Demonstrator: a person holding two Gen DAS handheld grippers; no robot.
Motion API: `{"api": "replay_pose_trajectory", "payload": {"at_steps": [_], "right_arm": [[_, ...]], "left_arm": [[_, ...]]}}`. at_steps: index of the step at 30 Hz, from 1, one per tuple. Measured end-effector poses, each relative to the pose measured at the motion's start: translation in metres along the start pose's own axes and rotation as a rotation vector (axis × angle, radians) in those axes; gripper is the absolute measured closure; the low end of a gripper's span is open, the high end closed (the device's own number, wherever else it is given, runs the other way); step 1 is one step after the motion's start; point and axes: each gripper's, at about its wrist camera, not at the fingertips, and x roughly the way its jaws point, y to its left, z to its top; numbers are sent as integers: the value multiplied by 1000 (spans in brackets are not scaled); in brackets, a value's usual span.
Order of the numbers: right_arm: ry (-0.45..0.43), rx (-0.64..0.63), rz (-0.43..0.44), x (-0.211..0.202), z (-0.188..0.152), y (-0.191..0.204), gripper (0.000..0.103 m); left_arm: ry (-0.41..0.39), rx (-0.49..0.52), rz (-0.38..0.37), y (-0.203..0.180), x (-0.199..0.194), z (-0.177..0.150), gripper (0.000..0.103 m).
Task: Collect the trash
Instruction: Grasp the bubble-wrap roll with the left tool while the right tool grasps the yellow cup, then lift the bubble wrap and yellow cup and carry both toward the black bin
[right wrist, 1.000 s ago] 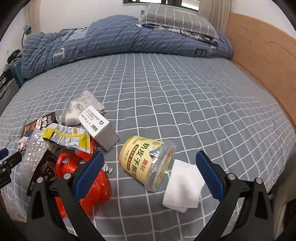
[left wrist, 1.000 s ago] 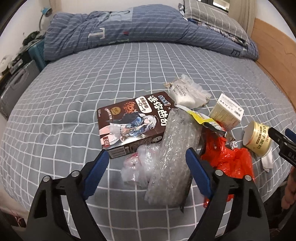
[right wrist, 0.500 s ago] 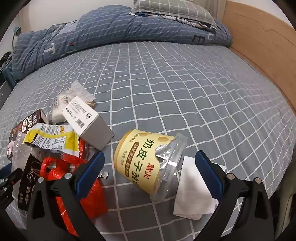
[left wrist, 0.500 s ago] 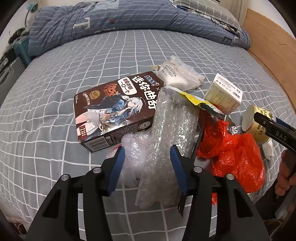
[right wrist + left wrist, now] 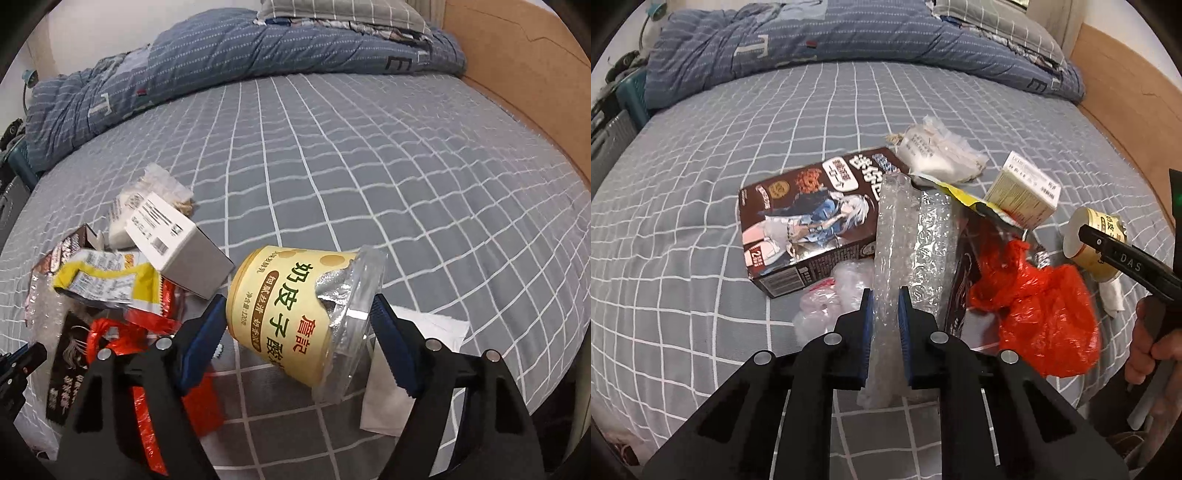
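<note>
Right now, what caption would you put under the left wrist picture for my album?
Left hand-held gripper pinches bubble wrap beside a snack box and red bag on the bed.

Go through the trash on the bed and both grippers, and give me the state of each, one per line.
left gripper: shut on the bubble wrap.
right gripper: jaws closing around the yogurt cup.
yogurt cup: on its side, foil lid torn open.
snack box: lying flat, face up.
red plastic bag: crumpled.
yellow wrapper: torn, empty-looking.
small white carton: closed, tilted on the pile.
</note>
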Motion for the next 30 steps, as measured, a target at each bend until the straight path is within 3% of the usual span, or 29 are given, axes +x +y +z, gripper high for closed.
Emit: {"api": "replay_pose_trajectory", "payload": {"at_steps": [19,30], "right_arm": [[-118,-70,77,-64,-2,15,28],[-170,-144,111,-98,-22,26,28]], "left_arm": [[-154,-66,25,6,-66,-5,92],[-159,-89,49,5,-80,-32,92]]}}
